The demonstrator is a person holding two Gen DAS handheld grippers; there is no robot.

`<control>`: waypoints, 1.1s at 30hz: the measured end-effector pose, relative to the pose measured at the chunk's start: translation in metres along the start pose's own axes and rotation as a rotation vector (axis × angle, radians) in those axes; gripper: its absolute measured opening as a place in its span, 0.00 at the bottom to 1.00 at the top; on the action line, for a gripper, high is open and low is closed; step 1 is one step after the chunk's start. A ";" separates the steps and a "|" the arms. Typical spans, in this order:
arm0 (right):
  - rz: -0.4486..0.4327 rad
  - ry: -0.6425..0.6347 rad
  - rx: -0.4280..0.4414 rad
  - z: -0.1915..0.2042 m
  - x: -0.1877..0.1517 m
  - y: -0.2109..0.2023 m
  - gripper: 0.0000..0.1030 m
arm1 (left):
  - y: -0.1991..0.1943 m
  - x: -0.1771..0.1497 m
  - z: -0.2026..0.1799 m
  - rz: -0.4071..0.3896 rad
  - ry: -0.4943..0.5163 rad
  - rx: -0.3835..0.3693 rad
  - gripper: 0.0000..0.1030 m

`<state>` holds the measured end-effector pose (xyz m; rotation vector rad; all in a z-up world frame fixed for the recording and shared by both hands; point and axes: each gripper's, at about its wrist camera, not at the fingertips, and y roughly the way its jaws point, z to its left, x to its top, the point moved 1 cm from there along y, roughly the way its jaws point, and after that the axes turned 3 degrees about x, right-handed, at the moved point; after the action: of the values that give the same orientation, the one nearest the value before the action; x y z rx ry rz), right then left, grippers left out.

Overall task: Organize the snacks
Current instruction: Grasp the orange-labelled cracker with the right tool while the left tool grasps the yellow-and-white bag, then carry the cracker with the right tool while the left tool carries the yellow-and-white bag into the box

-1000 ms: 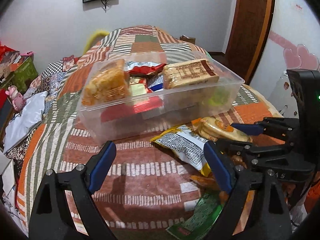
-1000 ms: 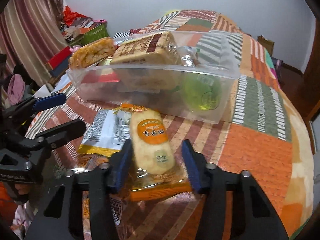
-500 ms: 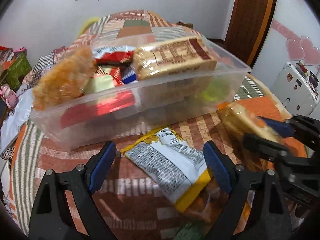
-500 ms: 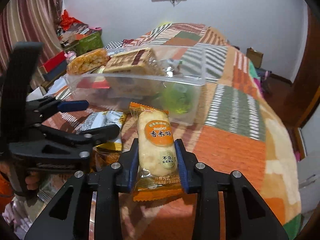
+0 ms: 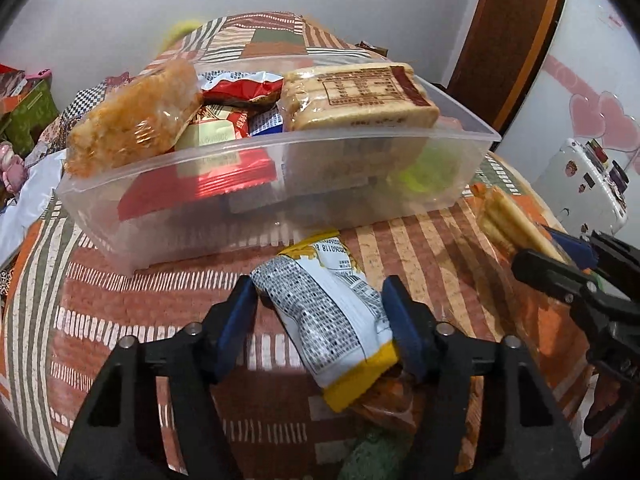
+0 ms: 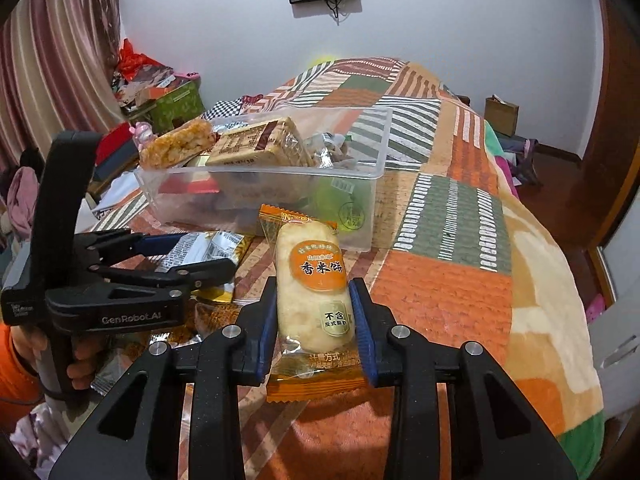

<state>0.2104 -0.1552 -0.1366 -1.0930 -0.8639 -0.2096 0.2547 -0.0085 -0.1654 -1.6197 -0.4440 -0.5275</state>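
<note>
A clear plastic box (image 5: 472, 136) full of snacks stands on the patchwork bed; it also shows in the right wrist view (image 6: 376, 184). My left gripper (image 5: 324, 312) is shut on a white and yellow snack packet (image 5: 332, 312) just in front of the box. My right gripper (image 6: 314, 316) is shut on an orange rice cracker packet (image 6: 312, 280) and holds it above the bed, right of the left gripper (image 6: 188, 256). The right gripper also shows in the left wrist view (image 5: 560, 256) with the cracker packet (image 5: 504, 220).
In the box lie a golden puffed-rice bar (image 5: 132, 120), a brown biscuit pack (image 5: 360, 100), red wrappers (image 5: 240, 88) and a green item (image 5: 428, 168). More packets (image 5: 384, 404) lie under the left gripper. A door (image 5: 516, 32) and wall stand right.
My left gripper has closed on the white and yellow packet. My right gripper has lifted the rice cracker packet higher and back from the box.
</note>
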 end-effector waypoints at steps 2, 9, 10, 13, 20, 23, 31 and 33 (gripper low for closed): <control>-0.006 0.000 -0.003 0.000 0.000 -0.002 0.30 | -0.005 -0.004 0.000 0.007 -0.001 -0.022 0.40; -0.031 0.005 -0.001 0.001 0.004 -0.011 0.30 | -0.029 -0.013 0.001 -0.035 0.019 0.013 0.38; -0.033 0.004 -0.001 0.001 0.005 -0.012 0.30 | -0.035 -0.015 0.001 -0.050 0.020 0.012 0.38; -0.045 0.003 -0.001 0.003 0.008 -0.014 0.30 | -0.053 -0.017 -0.002 -0.092 0.029 0.002 0.37; -0.092 -0.003 -0.006 0.006 0.021 -0.025 0.30 | -0.095 -0.008 -0.010 -0.197 0.057 0.002 0.37; -0.121 -0.002 -0.008 0.007 0.030 -0.032 0.30 | -0.106 0.002 -0.010 -0.236 0.054 -0.002 0.37; -0.189 -0.004 -0.020 0.009 0.059 -0.037 0.30 | -0.117 0.037 -0.009 -0.317 0.053 0.022 0.37; -0.197 -0.001 -0.019 0.009 0.066 -0.034 0.30 | -0.114 0.048 -0.007 -0.328 0.056 0.037 0.37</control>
<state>0.2311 -0.1478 -0.0651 -1.0259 -0.9728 -0.3819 0.2285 -0.0033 -0.0438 -1.5006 -0.6791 -0.8035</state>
